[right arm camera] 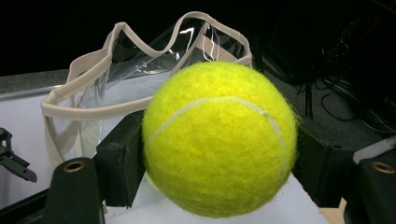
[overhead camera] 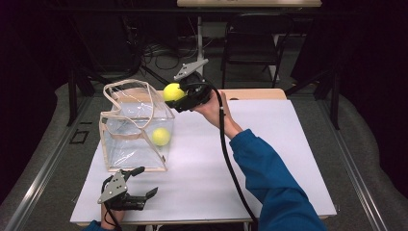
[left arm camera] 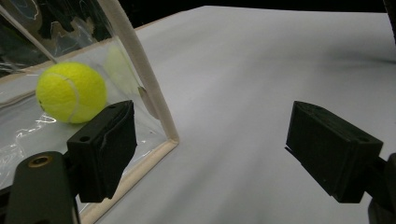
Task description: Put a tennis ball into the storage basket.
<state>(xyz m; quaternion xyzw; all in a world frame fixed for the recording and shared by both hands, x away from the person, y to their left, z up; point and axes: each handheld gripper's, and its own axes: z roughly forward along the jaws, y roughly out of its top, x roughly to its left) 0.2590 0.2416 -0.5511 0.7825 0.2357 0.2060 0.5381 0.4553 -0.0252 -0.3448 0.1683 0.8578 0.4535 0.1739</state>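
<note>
A clear plastic bag (overhead camera: 134, 130) with cream trim stands open on the white table. One yellow tennis ball (overhead camera: 161, 136) lies inside it; through the bag wall the left gripper view has that ball (left arm camera: 71, 92) close by. My right gripper (overhead camera: 179, 97) is raised just right of the bag's rim, shut on a second tennis ball (overhead camera: 173, 91), which bulges between the jaws (right arm camera: 219, 137). My left gripper (overhead camera: 144, 182) rests low at the table's front left, just in front of the bag's near corner (left arm camera: 170, 137). Its jaws stand wide apart with bare table between them.
The white tabletop (overhead camera: 269, 144) stretches right of the bag. A wooden strip (overhead camera: 255, 94) runs along its far edge. Behind the table stand a dark chair (overhead camera: 252, 43) and cables on the floor (overhead camera: 163, 55). The right gripper's cable (overhead camera: 231, 163) trails along the blue sleeve (overhead camera: 274, 183).
</note>
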